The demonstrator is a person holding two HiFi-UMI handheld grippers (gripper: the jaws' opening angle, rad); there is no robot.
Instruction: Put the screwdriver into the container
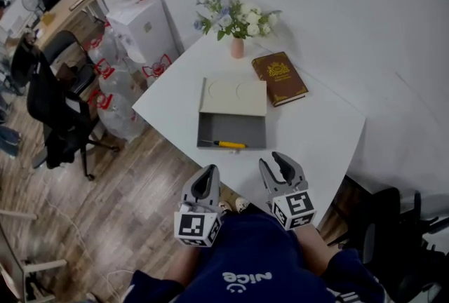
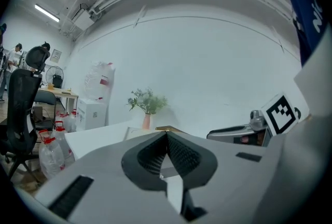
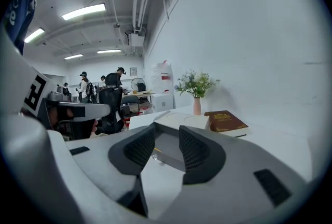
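Nearest: left gripper (image 1: 208, 172) and right gripper (image 1: 278, 163), held side by side just above the person's lap, at the near edge of the white table (image 1: 323, 133). Left gripper's own view: jaws pressed together tip to tip, nothing between them. Right gripper's own view: jaws a little spread, empty, with only tabletop and the tray's front seen through the gap.

Next out: grey container (image 1: 235, 128), a shallow tray with a pale lid (image 1: 233, 96) over its far half. The screwdriver (image 1: 224, 144), with a yellow handle and dark tip, lies flat across the open near half, close along the front wall. By appearance it is inside the tray, so the task looks finished. It sits ahead of both grippers, between their lines, apart from each.

Handling, as judged: light, rigid, and the smooth handle may roll or slip. The best hold is across the middle of the handle, jaws square to its length. The low front wall crowds any approach from the near side.

Beyond: brown book (image 1: 279, 78), then a pink vase of flowers (image 1: 237, 48) at the far corner.
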